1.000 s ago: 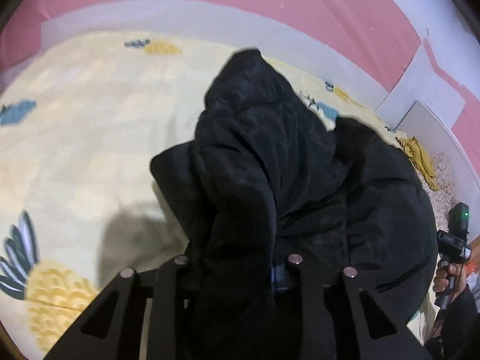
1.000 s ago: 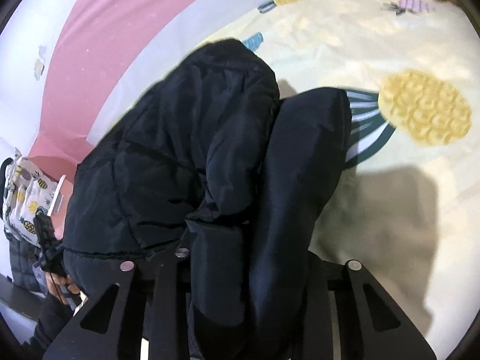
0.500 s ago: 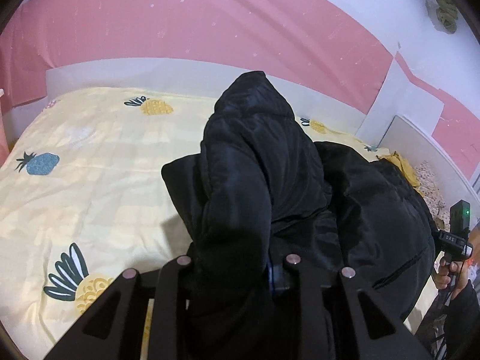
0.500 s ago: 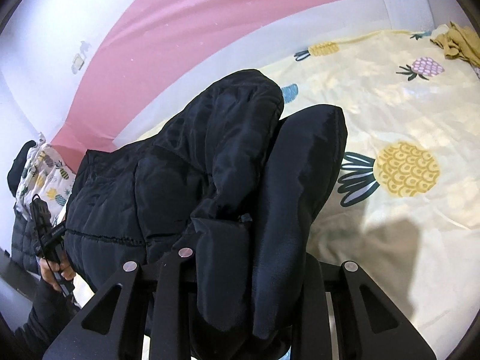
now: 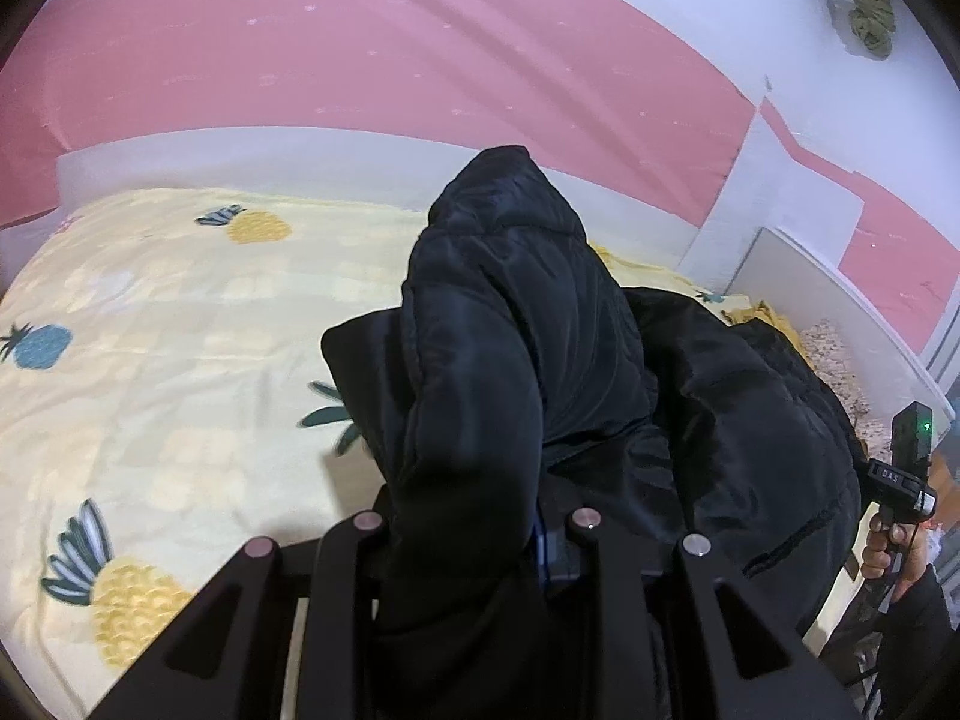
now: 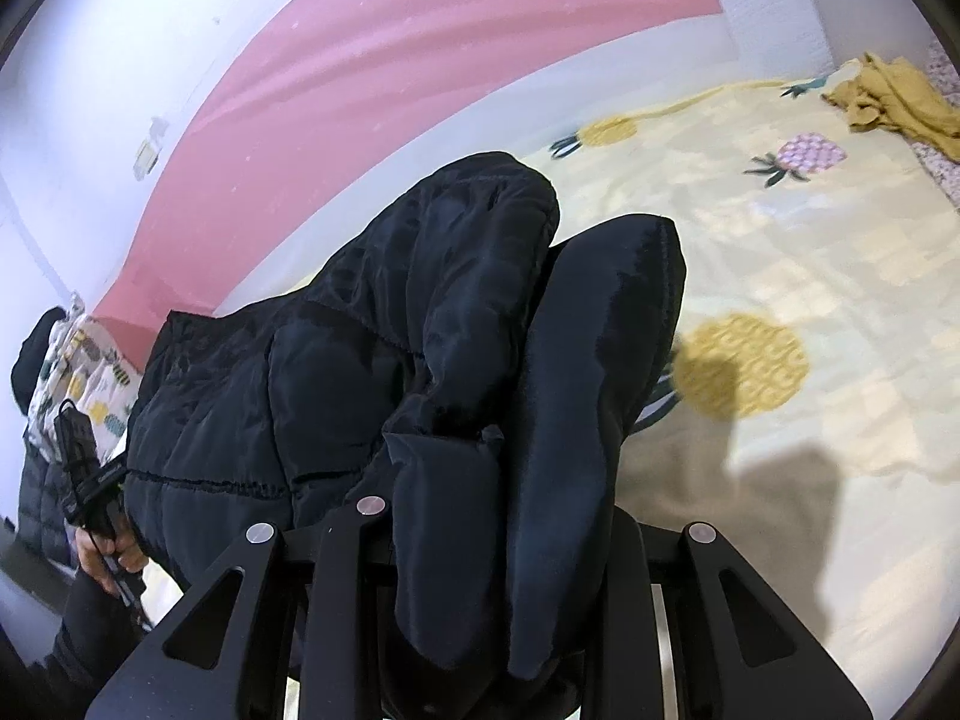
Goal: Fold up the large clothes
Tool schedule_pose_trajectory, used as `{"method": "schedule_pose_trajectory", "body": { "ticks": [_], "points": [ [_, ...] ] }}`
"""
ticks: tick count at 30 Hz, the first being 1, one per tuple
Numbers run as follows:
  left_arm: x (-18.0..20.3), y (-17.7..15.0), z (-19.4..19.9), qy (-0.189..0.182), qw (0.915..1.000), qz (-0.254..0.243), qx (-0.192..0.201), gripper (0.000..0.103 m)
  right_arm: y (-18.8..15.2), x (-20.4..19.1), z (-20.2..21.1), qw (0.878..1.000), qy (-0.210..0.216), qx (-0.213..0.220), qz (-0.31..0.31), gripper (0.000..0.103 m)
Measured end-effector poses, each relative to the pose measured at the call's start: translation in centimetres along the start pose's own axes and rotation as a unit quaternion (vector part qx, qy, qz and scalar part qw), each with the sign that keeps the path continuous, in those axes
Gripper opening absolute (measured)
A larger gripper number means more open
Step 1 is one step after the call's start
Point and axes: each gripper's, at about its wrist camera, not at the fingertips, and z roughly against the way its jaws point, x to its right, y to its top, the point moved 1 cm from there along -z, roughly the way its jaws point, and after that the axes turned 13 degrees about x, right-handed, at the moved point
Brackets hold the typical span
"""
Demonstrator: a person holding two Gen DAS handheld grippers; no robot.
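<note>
Left tongs [image 5: 474,531] are clamped on a fold of the black puffer jacket [image 5: 522,324]; my right tongs [image 6: 480,516] pinch its other end. I see it lifted above the pineapple-print bed [image 5: 162,324]. At 3 o'clock, the other handle [image 5: 906,468] bears small lettering, illegible.

This is a bedroom in a home. A bed [image 5: 180,312] fills most of both views, spread with a pale yellow sheet [image 6: 810,276] printed with pineapples in yellow, blue and purple. A white bed frame [image 5: 270,162] runs along its far edge against a wall painted in pink and white bands [image 5: 360,48]. A crumpled mustard-yellow garment [image 6: 894,96] lies at one corner of the bed, and pineapple-print bedding [image 6: 78,372] is bunched at the other end.
</note>
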Motion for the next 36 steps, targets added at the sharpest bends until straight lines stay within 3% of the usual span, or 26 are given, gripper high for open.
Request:
{"method": "schedule_pose_trajectory", "body": {
  "ticks": [8,15,23,26,28,30,36],
  "points": [
    [6.0,0.6,-4.6,-0.038,0.9992,-0.011,0.002,0.026,3.3,5.1,1.9,0.999,-0.033,0.031,-0.005,0.027],
    [9.1,-0.5,-9.6,-0.062,0.998,-0.011,-0.006,0.026,5.7,9.3,1.1,0.996,-0.064,0.054,-0.019,0.027],
    [8.9,-5.6,-15.1,-0.05,0.9984,0.0,-0.027,0.027,5.8,14.9,-3.5,0.995,-0.074,0.053,-0.042,0.029],
    [7.5,-9.7,-17.5,-0.024,0.9978,0.014,-0.06,0.029,4.0,18.0,-6.1,0.993,-0.092,0.035,-0.071,0.037],
    [5.7,-11.3,-17.9,-0.03,0.9961,0.054,-0.062,0.039,2.3,20.3,-7.2,0.988,-0.097,0.027,-0.12,0.056],
    [4.9,-11.6,-17.7,-0.043,0.994,0.079,-0.063,0.044,1.6,21.2,-6.9,0.985,-0.094,0.037,-0.138,0.063],
    [4.3,-10.4,-16.5,-0.042,0.9921,0.083,-0.084,0.054,2.6,20.0,-4.7,0.987,-0.123,0.025,-0.103,0.067]
  ]
}}
